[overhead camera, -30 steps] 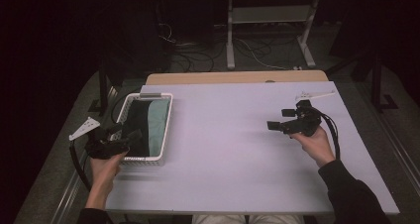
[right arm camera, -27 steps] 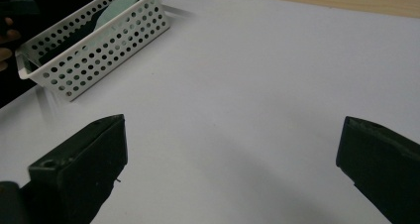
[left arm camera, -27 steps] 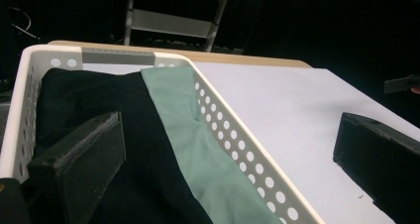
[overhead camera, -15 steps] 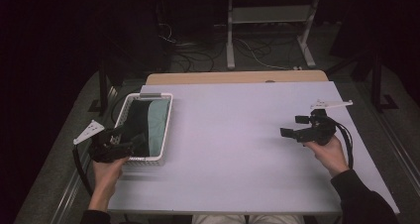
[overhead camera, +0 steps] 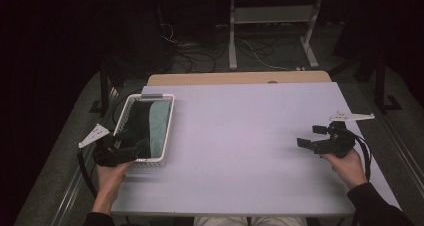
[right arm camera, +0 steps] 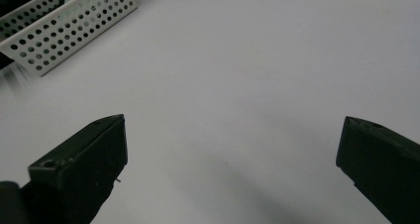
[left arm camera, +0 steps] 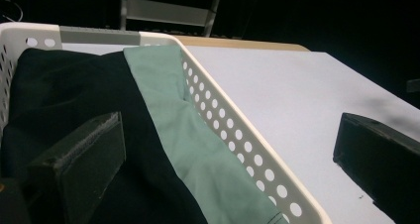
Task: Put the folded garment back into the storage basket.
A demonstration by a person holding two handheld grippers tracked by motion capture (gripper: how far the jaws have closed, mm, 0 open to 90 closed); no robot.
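A white perforated basket (overhead camera: 168, 131) stands on the left of the pale table. It holds a black cloth (overhead camera: 137, 123) with a green cloth (overhead camera: 159, 120) along its right side. My left gripper (overhead camera: 129, 147) is open at the basket's near left end. In the left gripper view, one jaw rests over the black cloth (left arm camera: 59, 95) and the other hangs outside above the table. The basket's wall (left arm camera: 247, 159) and the green cloth (left arm camera: 168, 100) run between them. My right gripper (overhead camera: 310, 136) is open over bare table at the right, holding nothing.
The table (overhead camera: 240, 136) has a wooden strip (overhead camera: 240, 78) along its far edge. Beyond it, a metal frame (overhead camera: 270, 21) and cables (overhead camera: 195, 56) lie on the dark floor. In the right gripper view the basket (right arm camera: 69, 28) sits far off at the upper left.
My right gripper has drifted right and toward the person, staying open. My left gripper has shifted slightly toward the basket's near end.
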